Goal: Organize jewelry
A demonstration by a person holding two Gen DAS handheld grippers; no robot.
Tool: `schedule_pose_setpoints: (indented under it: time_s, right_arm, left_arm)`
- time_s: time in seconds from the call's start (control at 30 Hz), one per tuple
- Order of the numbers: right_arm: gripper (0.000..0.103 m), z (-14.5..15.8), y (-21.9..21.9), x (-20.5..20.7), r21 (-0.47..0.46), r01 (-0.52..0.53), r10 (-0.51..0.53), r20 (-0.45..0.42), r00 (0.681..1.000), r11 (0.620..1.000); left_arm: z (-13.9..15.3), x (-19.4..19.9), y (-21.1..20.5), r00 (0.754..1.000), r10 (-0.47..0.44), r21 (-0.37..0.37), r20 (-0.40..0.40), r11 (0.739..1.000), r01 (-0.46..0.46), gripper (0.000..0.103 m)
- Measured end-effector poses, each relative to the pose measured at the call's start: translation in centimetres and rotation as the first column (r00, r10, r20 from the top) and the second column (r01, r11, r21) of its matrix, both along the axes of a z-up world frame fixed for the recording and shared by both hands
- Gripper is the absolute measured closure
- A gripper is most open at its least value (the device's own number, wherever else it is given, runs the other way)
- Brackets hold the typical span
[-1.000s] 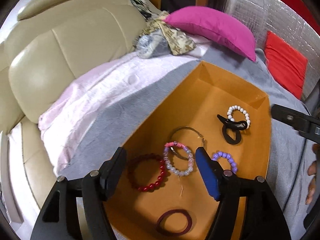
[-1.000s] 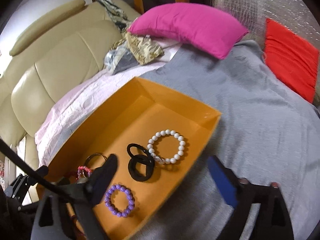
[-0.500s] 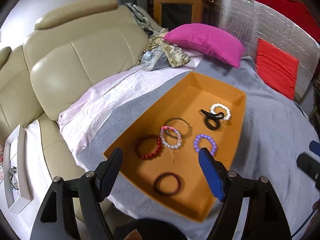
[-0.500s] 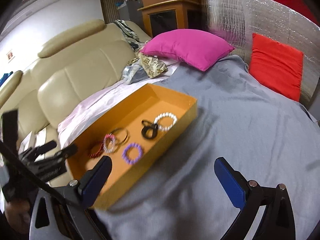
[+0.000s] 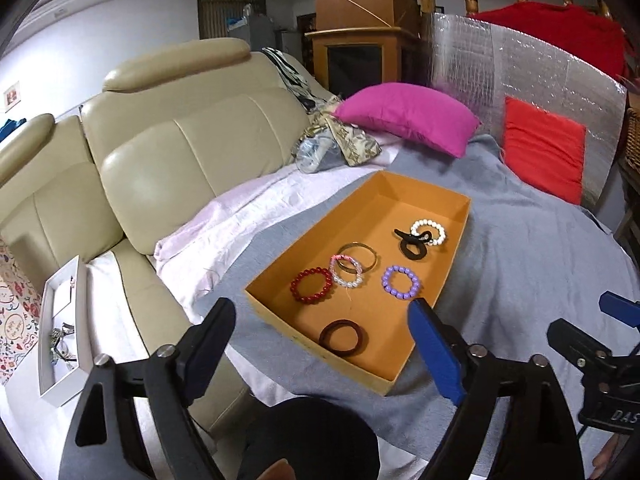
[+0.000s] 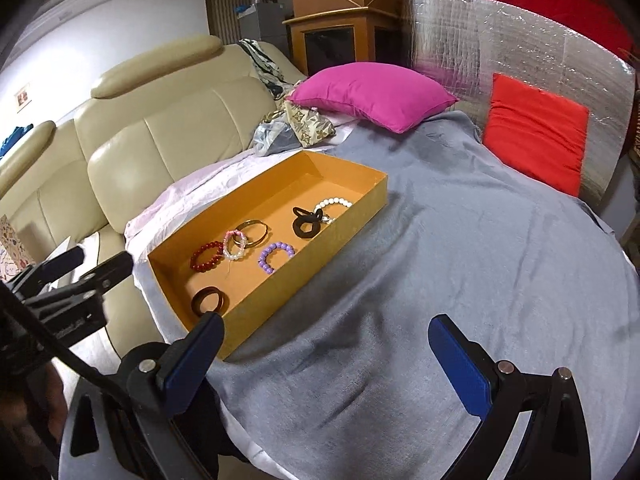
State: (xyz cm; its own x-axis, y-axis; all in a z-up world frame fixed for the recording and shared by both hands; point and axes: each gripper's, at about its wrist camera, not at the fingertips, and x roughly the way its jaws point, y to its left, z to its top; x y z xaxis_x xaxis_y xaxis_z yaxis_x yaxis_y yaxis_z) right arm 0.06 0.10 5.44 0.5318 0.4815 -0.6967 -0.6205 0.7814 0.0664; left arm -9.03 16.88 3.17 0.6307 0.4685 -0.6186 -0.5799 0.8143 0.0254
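An orange box [image 5: 456, 264] lies on the grey blanket and holds several pieces. Among them are a red bead bracelet [image 5: 312, 284], a purple bead bracelet [image 5: 401, 282], a white pearl bracelet [image 5: 430, 231], a metal bangle [image 5: 357, 255], a black hair tie [image 5: 412, 242] and a dark maroon ring [image 5: 343, 338]. My left gripper [image 5: 320, 316] hangs above the box's near end, its jaws opening with nothing between them. My right gripper [image 6: 326, 326] stands open over bare blanket, to the right of the box [image 6: 320, 252].
A white tray [image 5: 60, 328] with small items rests on the beige sofa seat at the left. A magenta pillow [image 5: 408, 122], a red cushion [image 5: 542, 152] and a silver foil panel [image 5: 520, 64] stand behind the box. A dark knee shows at the bottom edge.
Both grippers have drawn back and up from the box, so it looks smaller and farther. The left jaws stand wider apart. The jewelry has not moved.
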Motion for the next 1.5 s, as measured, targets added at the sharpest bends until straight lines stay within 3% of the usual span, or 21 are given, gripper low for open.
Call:
schedule_pose_setpoints:
  time_s: [0.93, 1.5]
  right_arm:
    - [0.0, 1.4, 2.8, -1.1, -0.011, 0.028, -0.028, 0.061, 0.998, 1.0]
    - [0.0, 0.9, 3.4, -0.5, -0.025, 0.022, -0.021, 0.05, 0.999, 0.999]
  left_arm:
    - [0.8, -1.2, 1.7, 0.998, 0.063, -0.019, 0.024, 0.998, -0.063, 0.011]
    - [0.2, 0.0, 2.0, 0.999, 0.036, -0.029, -0.008, 0.999, -0.036, 0.011]
